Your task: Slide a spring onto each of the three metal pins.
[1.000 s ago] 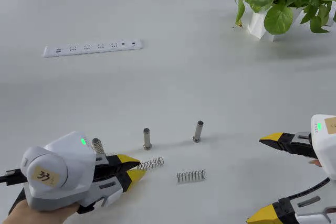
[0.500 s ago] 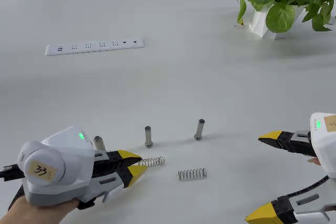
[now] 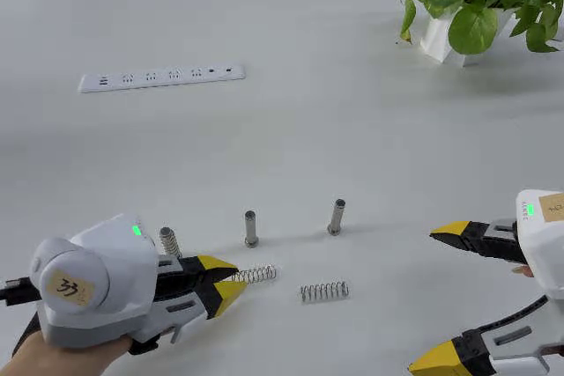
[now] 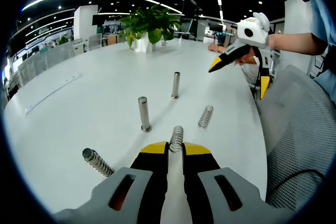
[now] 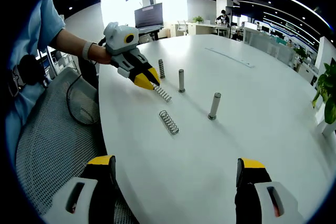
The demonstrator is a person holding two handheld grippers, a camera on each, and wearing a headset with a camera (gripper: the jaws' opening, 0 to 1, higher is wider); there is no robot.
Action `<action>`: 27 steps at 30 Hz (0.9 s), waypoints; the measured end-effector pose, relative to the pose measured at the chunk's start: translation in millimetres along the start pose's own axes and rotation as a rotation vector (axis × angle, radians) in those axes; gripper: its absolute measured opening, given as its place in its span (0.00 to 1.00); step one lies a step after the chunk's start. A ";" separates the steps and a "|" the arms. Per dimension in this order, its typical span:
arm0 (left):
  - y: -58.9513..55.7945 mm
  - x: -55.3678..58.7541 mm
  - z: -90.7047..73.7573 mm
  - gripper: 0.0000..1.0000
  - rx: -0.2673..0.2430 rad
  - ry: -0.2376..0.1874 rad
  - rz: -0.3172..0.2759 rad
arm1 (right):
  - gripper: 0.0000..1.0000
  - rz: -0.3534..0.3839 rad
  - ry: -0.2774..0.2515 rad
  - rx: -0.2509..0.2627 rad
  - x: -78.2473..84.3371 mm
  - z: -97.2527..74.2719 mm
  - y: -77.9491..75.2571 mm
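Observation:
Three metal pins stand in a row on the white table. The left pin (image 3: 169, 242) carries a spring; the middle pin (image 3: 251, 228) and the right pin (image 3: 337, 217) are bare. My left gripper (image 3: 231, 279) is shut on one end of a spring (image 3: 256, 274) that lies low and points toward the middle pin (image 4: 143, 114). In the left gripper view that spring (image 4: 177, 138) sticks out between the jaw tips. A loose spring (image 3: 324, 291) lies flat in front of the right pin. My right gripper (image 3: 441, 298) hangs wide open to the right, holding nothing.
A white power strip (image 3: 163, 78) lies at the back left. A potted plant (image 3: 441, 37) stands at the back right. The table's near edge runs just behind both grippers, with a mesh chair (image 5: 58, 129) beyond it.

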State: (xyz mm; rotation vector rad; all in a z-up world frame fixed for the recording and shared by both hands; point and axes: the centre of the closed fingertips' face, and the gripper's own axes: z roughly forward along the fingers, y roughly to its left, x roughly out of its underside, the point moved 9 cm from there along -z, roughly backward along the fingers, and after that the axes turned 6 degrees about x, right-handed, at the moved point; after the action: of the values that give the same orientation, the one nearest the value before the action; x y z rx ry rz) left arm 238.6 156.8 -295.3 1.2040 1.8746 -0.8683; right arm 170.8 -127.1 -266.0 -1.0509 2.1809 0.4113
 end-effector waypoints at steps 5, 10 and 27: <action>-0.3 4.4 1.6 0.06 -0.005 0.021 0.008 | 0.95 0.000 -0.002 -0.001 -0.9 0.1 0.4; -1.6 12.6 5.0 0.07 -0.014 0.032 0.003 | 0.96 -0.001 -0.001 0.001 -1.1 -0.6 0.1; -1.0 15.8 4.7 0.07 -0.017 0.040 -0.001 | 0.95 0.002 0.004 -0.001 -0.9 -1.1 0.0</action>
State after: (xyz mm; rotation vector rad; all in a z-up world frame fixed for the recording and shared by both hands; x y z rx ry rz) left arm 234.2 159.3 -311.0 1.2188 1.9109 -0.8321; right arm 170.7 -127.2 -264.7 -1.0514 2.1860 0.4118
